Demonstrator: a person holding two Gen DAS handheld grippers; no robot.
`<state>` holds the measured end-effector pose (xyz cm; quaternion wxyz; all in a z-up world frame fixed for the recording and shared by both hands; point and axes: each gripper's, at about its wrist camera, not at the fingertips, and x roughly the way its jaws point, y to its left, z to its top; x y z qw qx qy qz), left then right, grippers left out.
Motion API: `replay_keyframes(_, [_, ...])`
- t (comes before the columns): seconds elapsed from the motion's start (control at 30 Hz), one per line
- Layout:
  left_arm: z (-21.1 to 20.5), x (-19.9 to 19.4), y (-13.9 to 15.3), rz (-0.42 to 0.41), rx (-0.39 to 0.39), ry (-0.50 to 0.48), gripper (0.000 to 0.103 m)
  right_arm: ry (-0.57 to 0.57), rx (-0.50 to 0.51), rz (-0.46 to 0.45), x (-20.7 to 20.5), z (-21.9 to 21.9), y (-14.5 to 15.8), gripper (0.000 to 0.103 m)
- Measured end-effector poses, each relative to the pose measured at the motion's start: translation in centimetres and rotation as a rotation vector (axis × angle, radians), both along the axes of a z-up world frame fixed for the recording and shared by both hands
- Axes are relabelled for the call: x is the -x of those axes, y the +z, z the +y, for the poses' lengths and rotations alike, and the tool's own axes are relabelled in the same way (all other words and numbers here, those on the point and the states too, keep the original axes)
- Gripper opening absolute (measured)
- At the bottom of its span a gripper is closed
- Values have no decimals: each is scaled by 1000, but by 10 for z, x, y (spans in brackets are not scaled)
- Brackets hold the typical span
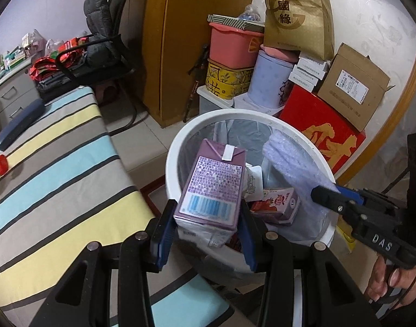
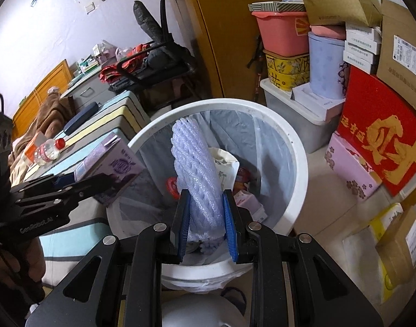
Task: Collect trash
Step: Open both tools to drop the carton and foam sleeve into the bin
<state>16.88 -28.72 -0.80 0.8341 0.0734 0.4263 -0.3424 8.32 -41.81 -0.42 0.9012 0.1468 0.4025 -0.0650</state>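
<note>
While both tools hang over the white trash bin (image 1: 178,147) at the centre of each frame, the left hand-held gripper (image 1: 206,218) is clenched on a purple drink carton (image 1: 210,185). The carton is a rectangular pack with a white folded tab at its top, a panel of fine print and a pale blue barcode near its base, and it sits tilted above the bin's near rim. The right hand-held gripper (image 2: 205,218) is grasping a roll of pale lilac foam netting (image 2: 197,169), ribbed and translucent, which stands upright above the bin's mouth. Inside the bin, lined with a grey bag, lie a red and purple drink box (image 1: 273,204) and crumpled white packaging. At the left of the frame a striped surface carries a small red-capped bottle (image 2: 48,151).
</note>
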Motion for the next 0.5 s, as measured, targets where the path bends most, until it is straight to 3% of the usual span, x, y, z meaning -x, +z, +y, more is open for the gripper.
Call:
replay_keyframes(0.3, [-17, -9, -2, 30, 29, -30, 45, 27, -11, 15, -7, -1, -5, 25])
replay_keyframes(0.5, [-17, -15, 1, 40, 53, -33, 50, 17, 7, 3, -8, -2, -4, 32])
